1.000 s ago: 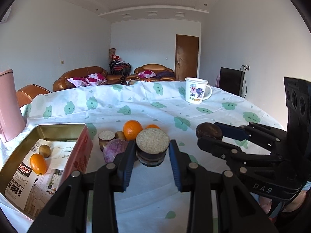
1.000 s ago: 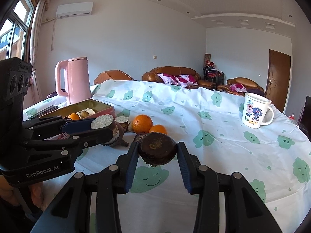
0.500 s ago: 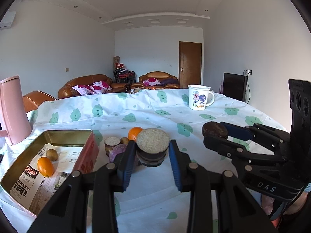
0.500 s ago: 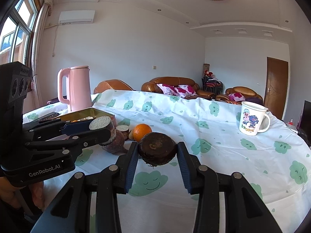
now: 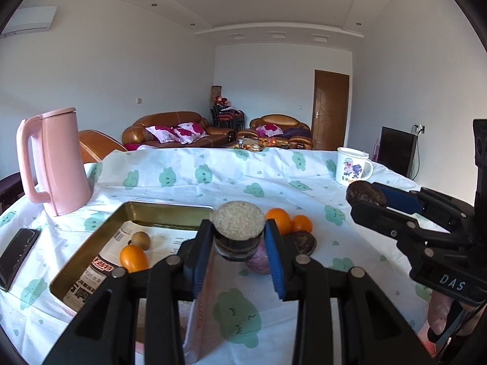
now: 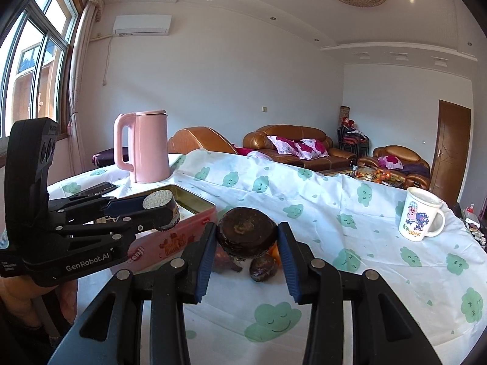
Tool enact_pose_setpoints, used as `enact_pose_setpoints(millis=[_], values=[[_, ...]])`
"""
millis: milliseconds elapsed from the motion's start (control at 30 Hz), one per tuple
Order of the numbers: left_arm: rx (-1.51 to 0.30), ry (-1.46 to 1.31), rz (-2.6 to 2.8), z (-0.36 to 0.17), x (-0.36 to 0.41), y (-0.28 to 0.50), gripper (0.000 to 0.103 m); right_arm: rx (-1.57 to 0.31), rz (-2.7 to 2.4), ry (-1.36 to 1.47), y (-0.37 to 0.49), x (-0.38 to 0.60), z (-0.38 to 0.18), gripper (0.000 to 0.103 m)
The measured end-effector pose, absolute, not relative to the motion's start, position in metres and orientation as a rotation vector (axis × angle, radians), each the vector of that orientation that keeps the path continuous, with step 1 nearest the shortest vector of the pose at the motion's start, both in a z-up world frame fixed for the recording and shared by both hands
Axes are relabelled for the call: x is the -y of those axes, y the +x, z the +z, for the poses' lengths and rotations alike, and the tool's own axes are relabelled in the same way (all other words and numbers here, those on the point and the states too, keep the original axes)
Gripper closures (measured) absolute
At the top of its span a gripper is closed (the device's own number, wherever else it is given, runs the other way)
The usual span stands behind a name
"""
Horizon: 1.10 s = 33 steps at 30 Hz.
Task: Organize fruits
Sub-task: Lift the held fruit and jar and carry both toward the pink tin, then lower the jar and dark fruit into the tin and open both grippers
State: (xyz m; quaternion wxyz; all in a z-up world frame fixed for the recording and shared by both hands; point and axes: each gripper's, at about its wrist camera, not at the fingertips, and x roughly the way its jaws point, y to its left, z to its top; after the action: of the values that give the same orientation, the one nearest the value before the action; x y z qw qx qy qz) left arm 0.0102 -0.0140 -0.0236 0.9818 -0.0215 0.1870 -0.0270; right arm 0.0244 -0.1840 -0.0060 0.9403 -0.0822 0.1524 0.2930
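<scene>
Fruit fills both claws. At lower centre of its own view, the left gripper (image 5: pixel 238 245) is clamped on a cut fruit half (image 5: pixel 238 220), pale face up, just right of the tin (image 5: pixel 170 210). The right gripper (image 6: pixel 247 248) is clamped on a dark fruit (image 6: pixel 246 235) above the tablecloth (image 6: pixel 380 273). Two oranges (image 5: pixel 278 220) sit mid-frame behind.

Cloth (image 5: pixel 231 188): white, green smiling-cloud print. Kettle (image 5: pixel 56 161): pink. Tin (image 5: pixel 170 210): gold inside, pink outside with red print. Oranges (image 5: pixel 278 220): orange. Mug (image 6: pixel 421 219): white, cartoon print. Grippers: black, blue pads (image 5: pixel 275 255). Phone (image 5: pixel 16 254): black.
</scene>
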Motion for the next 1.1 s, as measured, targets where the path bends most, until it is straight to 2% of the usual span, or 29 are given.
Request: enact_pose_setpoints(millis=[433,767,1100], values=[[-0.424,-0.089,0.075,-0.025,-0.050,0.013,0.067,-0.358,0.740,-0.222,0.046,0.098,0.012,0.061],[-0.484,-0.116,0.147,-0.035,-0.088,0.019,0.067,-0.508,0.797,-0.203,0.073,0.050,-0.016,0.061],[-0.541,-0.130,0.162,-0.047,-0.104,0.026,0.067,-0.564,0.817,-0.294,0.070,0.022,-0.039,0.061]])
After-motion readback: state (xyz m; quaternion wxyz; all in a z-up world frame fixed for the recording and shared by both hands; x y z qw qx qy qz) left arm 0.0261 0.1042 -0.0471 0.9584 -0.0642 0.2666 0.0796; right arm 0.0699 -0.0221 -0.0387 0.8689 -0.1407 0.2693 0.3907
